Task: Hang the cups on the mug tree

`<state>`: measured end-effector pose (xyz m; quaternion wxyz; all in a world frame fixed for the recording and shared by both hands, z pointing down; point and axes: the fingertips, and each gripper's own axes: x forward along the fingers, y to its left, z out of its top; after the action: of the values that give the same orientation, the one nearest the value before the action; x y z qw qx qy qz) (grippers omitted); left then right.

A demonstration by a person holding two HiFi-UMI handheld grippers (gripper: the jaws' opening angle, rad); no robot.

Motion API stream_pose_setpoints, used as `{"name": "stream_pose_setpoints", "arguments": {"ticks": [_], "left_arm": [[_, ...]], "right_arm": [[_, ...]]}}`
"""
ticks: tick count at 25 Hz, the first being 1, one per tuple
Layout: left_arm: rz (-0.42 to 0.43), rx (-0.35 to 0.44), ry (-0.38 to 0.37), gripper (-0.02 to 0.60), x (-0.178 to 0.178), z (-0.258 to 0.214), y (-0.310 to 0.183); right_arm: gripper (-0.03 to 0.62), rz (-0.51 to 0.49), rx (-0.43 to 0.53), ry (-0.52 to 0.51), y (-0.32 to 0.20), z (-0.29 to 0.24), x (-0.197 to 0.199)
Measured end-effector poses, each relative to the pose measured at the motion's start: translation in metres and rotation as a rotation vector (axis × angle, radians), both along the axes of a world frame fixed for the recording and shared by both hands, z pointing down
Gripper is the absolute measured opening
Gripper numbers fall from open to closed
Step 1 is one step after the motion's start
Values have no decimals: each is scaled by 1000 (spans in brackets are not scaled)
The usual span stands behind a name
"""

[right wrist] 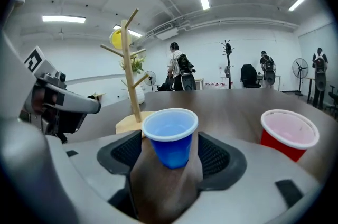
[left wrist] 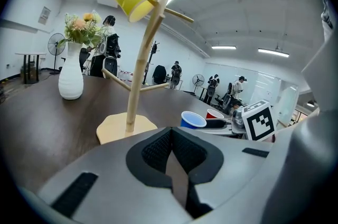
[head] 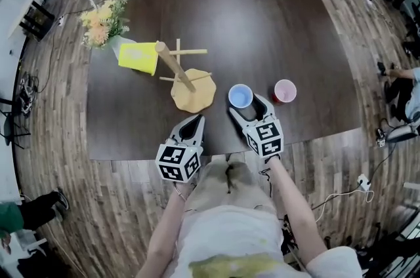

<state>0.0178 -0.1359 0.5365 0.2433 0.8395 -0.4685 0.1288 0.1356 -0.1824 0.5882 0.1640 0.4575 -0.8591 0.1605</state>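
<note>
Main worry from here is the small blue plastic cup (right wrist: 170, 136). It's thin, light and tapered, so if I clamp low and hard it'll probably buckle or squirt up out of the grip, and if one side lands first it'll tip or skid into the red plastic cup (head: 285, 91) just beside it toward the table's right edge. Second worry is the pale wooden mug tree (head: 176, 67) with its flat base. It stands left of the middle of the dark brown wooden table (head: 262, 27) and already carries the yellow plastic cup (left wrist: 132, 0) upside down on its top peg. That looks top-heavy to me, so bumping a peg with the blue cup could rock the whole thing over, maybe into the white vase of flowers (left wrist: 71, 77) at the far left corner. Nothing is steadying that base right now.

The right gripper (head: 251, 109) is spread wide with the blue cup upright between its ribbed black pads (right wrist: 214, 157), close to the table's near edge and a bit right of centre. I see a gap on both sides, so it's released and not gripping yet. The left gripper (head: 195, 122) hovers over the near edge, pointing toward the tree base, with its pads (left wrist: 156, 151) pressed together at the tips and nothing between them.
</note>
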Motion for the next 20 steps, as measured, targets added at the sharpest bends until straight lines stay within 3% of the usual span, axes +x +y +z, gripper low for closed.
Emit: {"name": "stream_pose_setpoints", "arguments": {"ticks": [20], "left_arm": [[-50,13,27,23,-16,-3,-19]], "right_arm": [[310,-38,27,92,-35,-7,-17]]}}
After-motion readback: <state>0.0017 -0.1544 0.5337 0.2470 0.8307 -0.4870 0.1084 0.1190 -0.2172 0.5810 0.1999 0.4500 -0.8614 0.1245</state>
